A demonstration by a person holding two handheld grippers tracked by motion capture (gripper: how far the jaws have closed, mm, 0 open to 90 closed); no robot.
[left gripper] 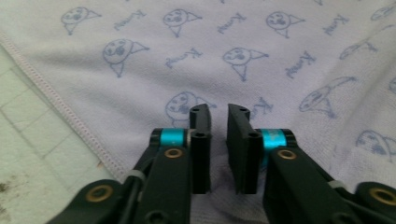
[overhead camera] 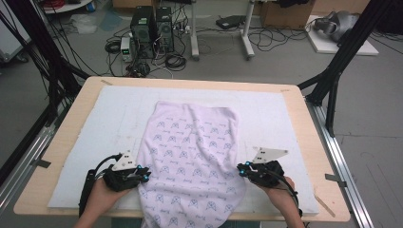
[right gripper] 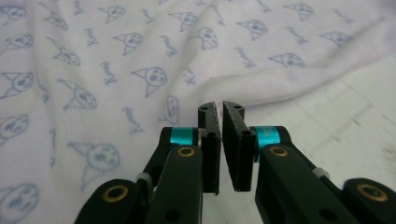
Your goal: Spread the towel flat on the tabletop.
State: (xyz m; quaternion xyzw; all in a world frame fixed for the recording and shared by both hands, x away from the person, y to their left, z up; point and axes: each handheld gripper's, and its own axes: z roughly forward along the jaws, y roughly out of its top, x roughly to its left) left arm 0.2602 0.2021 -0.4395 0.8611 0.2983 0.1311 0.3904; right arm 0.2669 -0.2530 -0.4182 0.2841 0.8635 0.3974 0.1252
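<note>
The printed cloth [overhead camera: 192,156] lies spread on the white mat [overhead camera: 280,114] that covers the wooden table [overhead camera: 304,123], its far end near the table's middle and its near end hanging over the edge by the person.

The left gripper [overhead camera: 142,175] sits at the cloth's left border. In the left gripper view its jaws stand nearly together, a narrow gap between them, with cloth bunched in that gap low down; whether they actually pinch it cannot be told. The right gripper [overhead camera: 241,169] sits at the cloth's right border. In the right gripper view its jaws are likewise almost together, pointing at a rolled fold [right gripper: 261,86] of the hem; no fabric is seen between them, and whether they are fully closed cannot be told.

Risks, as judged:
- If either hold is shallow, the hem may slip out when lifted, leaving one side to drop.
- An uneven pull from the two sides would skew the cloth or deepen the wrinkles near the right hem.
- The overhanging near end may drag the cloth toward the person once tension is released.

Edges and room: the stitched left hem [left gripper: 60,105] runs diagonally over the mat and is easy to reach. Bare mat lies on both sides of the cloth and beyond its far end, leaving free space to spread or fold. Black frame struts [overhead camera: 342,52] stand outside the table corners, well apart from both hands.
</note>
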